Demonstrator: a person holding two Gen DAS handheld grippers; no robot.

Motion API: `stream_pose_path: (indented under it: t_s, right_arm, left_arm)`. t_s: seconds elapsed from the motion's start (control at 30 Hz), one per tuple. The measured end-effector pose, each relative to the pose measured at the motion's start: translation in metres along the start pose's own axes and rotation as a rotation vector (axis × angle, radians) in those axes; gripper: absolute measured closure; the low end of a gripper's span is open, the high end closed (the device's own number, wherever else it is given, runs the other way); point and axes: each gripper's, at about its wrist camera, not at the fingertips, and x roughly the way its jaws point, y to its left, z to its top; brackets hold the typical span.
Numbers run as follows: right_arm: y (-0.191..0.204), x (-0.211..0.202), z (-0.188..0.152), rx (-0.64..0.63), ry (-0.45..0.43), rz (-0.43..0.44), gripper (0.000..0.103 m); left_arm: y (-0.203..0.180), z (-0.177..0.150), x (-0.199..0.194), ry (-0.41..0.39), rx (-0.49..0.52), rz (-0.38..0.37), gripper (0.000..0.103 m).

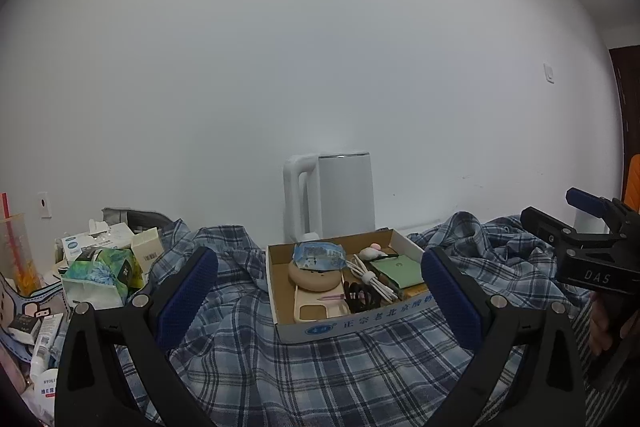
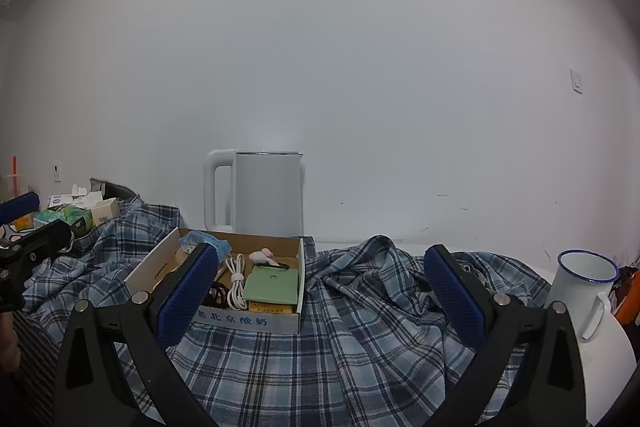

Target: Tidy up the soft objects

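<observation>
The plaid shirt (image 2: pixel 360 327) sprawls rumpled beneath both grippers' spread, empty fingers (image 1: pixel 188 291); it looks limp and light, best pinched at a raised fold ahead.

Setting: a lived-in room of a home, most likely a bedroom or dormitory room.

A plain white wall (image 1: pixel 320 47) with a switch (image 2: pixel 576 81) is seen behind a surface draped in a crumpled plaid cloth (image 1: pixel 320 367). A white electric kettle (image 2: pixel 260 193) is stood against the wall. An open cardboard box (image 1: pixel 348 325) is filled with personal items: a phone case (image 1: pixel 316 309), a coiled cable (image 2: pixel 236 281) and a green wallet (image 2: pixel 274 285). Toiletry tubes and small cartons (image 1: pixel 100 267) are heaped at the left. An enamel mug (image 2: pixel 582 283) is noted at the right. No industrial or commercial fittings are visible.
</observation>
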Motion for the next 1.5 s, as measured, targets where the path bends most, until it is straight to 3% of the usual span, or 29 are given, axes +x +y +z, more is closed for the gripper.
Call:
stream_pose_path:
  t_s: [1.5]
  right_arm:
    - [-0.0034, 0.0008, 0.0, 0.014, 0.003, 0.0, 0.001]
  left_arm:
    - [0.0077, 0.0, 0.0063, 0.037, -0.044, 0.006, 0.0]
